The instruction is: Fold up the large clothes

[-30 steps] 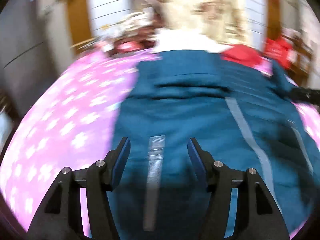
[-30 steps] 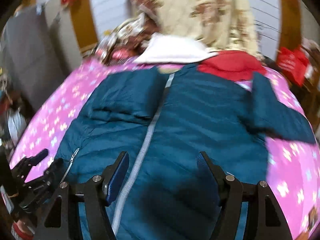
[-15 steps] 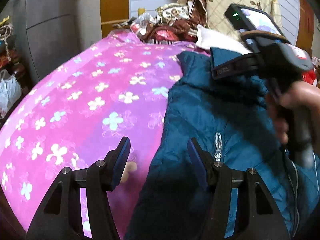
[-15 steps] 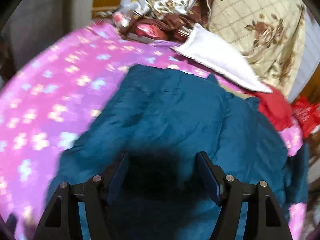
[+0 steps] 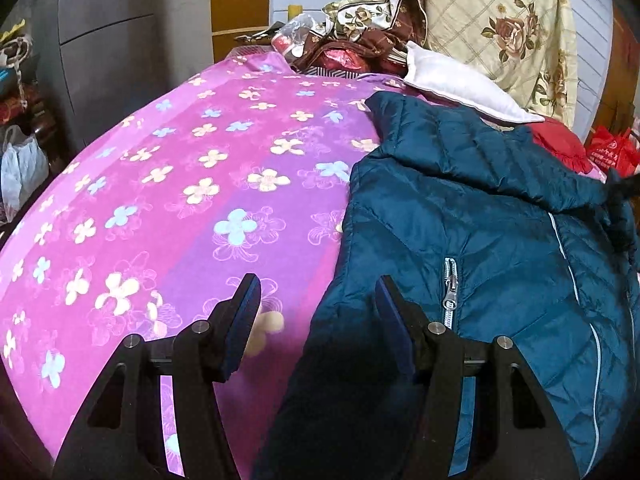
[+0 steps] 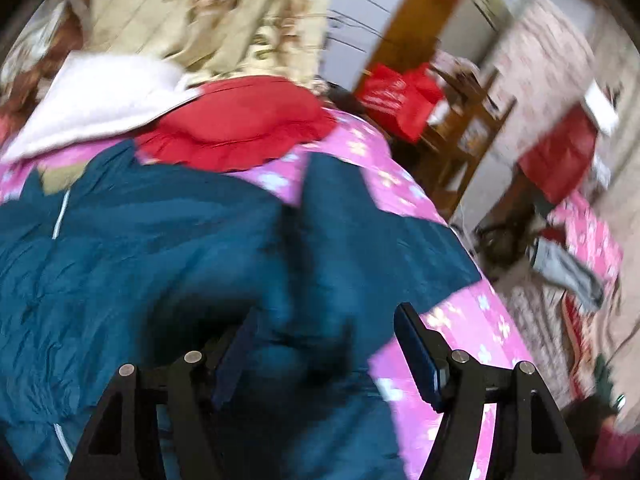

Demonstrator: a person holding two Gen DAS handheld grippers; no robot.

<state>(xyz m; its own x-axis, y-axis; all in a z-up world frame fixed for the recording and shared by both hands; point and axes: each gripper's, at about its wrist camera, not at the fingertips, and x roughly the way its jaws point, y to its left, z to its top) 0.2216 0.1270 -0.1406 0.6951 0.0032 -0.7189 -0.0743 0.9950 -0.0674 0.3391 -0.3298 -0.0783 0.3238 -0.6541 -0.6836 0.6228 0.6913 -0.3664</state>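
Note:
A dark teal quilted jacket lies spread on a bed with a pink flowered sheet. In the left wrist view its left sleeve is folded across the body, and a pocket zipper shows. My left gripper is open and empty, astride the jacket's left edge near the hem. In the blurred right wrist view the jacket fills the left, with its right sleeve lying out on the sheet. My right gripper is open and empty over the jacket's right side.
A white pillow, a red cushion and a floral quilt lie at the head of the bed. Clutter sits at the back left. A red bag and wooden rack stand off the right side.
The right gripper has left the left wrist view. My right gripper has swung from the jacket's left part to its right side. My left gripper has barely moved.

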